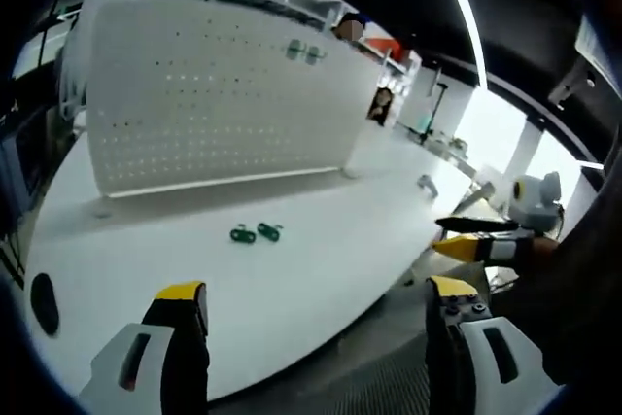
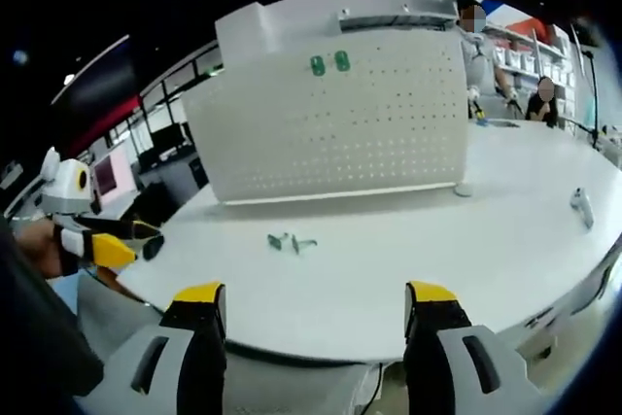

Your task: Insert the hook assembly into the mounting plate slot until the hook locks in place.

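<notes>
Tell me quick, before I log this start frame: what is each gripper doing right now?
Left gripper: open, holding nothing, above the table edge.
Right gripper: open, holding nothing; the green hooks lie on the table ahead.

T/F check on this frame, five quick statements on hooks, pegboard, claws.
1. Two green hooks lie loose on the table. True.
2. Two more green hooks already hang near the top of the pegboard. True.
3. The left claw is shut on a hook. False: it is open and empty, back from the loose hooks.
4. The loose hooks lie behind the pegboard. False: they lie on the table in front of it.
5. The right claw is open with nothing between its jaws. True.
</notes>
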`<state>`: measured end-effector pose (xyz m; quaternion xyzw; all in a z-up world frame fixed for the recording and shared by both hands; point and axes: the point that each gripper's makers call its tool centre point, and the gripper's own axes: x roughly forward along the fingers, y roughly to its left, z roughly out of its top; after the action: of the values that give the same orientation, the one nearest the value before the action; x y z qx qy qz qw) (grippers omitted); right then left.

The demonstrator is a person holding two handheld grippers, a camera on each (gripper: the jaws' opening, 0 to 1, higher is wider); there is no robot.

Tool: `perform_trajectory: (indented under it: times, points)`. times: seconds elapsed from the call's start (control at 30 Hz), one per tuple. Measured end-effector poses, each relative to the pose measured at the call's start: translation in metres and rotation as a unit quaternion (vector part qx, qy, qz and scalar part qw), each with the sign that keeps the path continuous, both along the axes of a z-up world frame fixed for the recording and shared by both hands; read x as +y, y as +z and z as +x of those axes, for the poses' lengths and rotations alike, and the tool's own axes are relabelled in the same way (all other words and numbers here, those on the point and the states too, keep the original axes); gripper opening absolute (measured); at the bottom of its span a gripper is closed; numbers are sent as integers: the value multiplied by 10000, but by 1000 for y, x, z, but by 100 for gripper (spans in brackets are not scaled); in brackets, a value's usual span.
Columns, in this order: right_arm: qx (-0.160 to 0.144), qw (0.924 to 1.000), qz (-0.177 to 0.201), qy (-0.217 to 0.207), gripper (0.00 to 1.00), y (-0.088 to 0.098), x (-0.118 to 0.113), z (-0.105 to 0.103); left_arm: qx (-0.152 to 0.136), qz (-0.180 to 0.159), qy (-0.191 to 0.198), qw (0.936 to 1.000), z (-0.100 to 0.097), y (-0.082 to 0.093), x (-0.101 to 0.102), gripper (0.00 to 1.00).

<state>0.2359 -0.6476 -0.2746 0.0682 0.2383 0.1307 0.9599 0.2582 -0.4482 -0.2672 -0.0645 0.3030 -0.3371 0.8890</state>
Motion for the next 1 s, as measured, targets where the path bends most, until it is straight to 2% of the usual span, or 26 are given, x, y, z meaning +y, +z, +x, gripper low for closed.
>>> perform_trajectory:
  times: [0.13, 0.47, 0.67, 0.77, 0.83, 1.0]
  points:
    - [54, 10000, 12, 3, 75, -2, 0, 0, 40, 88, -18, 10000, 10, -9, -1, 93]
    - [180, 9998, -87, 4, 73, -8, -3, 1, 235, -79, -194, 9995, 24, -37, -10, 90]
    - [216, 9996, -174, 33, 72, -10, -4, 6, 387, -56, -297, 9988, 32, -53, -17, 89]
    - [257, 9995, -187, -26, 71, -12, -9, 11, 305, -219, -366, 9986, 41, -55, -25, 88]
    - [284, 9994, -180, -44, 71, -13, -11, 14, 430, -219, -383, 9981, 47, -62, -28, 88]
    - [324, 9990, -313, 49, 71, -14, -14, 22, 447, -135, -437, 9980, 66, -72, -37, 86]
